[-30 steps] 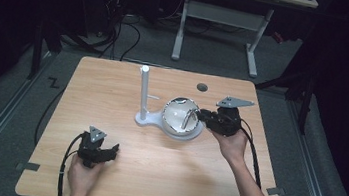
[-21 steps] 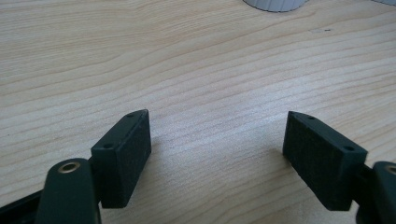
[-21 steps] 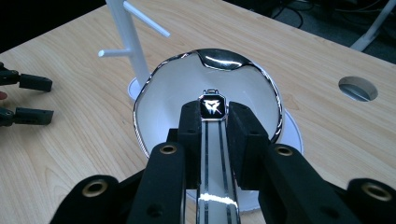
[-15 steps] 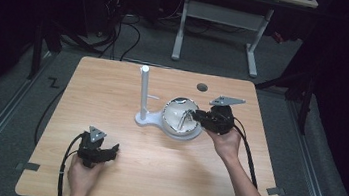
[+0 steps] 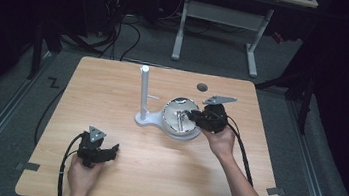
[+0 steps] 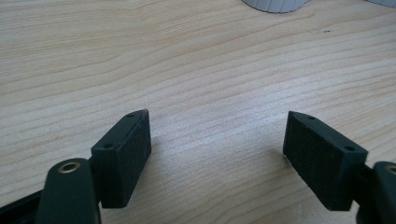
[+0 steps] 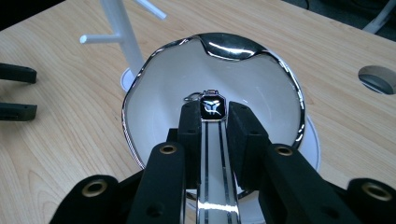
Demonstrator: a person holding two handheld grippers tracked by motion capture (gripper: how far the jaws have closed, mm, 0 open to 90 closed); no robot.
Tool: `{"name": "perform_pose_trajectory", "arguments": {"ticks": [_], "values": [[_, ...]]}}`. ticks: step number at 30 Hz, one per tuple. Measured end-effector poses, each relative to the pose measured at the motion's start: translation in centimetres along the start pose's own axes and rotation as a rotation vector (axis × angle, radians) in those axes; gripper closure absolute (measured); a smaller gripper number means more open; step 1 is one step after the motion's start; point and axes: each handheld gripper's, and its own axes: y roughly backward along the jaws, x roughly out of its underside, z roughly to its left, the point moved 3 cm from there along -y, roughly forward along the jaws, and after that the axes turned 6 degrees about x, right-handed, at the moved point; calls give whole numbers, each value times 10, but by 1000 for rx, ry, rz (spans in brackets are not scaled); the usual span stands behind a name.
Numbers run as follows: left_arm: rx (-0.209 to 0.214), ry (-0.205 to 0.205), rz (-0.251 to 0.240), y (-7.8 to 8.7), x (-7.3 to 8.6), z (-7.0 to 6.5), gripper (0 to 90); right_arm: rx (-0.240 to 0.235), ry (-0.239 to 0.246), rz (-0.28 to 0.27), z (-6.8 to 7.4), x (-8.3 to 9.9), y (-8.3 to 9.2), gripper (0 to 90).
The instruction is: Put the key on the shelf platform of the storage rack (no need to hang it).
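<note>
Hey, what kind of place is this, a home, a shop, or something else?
Most likely a lab or recording workspace, not a home. A bare wooden table stands on grey carpet with cables trailing across the floor, a height-adjustable desk frame sits behind it, and the surroundings are dark.

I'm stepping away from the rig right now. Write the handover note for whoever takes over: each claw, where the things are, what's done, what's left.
Right claw: shut on a flat shiny metal strip with a black emblem end, held over the chrome-rimmed white bowl.
Left claw: open, empty, low over the light wooden table at its near left.
White stand with side pegs: just left of the bowl.
Done: strip gripped and brought to the bowl.
Left: probably lower the strip and release it; where it should end up can't be told.
</note>
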Motion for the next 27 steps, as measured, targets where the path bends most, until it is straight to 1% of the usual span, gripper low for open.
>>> {"name": "perform_pose_trajectory", "arguments": {"ticks": [10,19,21,23,24,27], "values": [[0,-1,0,0,0,0,237,0,10,23,3,-1,-13,765],[2,-2,1,0,0,0,237,-5,-21,44,1,2,-25,764],[-3,5,0,0,0,0,237,-1,-21,51,1,3,-28,764],[-3,6,1,0,0,0,237,-3,-25,55,1,4,-31,764],[1,-1,1,0,0,0,237,0,-29,56,1,4,-32,764],[-3,6,0,0,0,0,237,-1,-28,59,1,5,-35,764]]}}
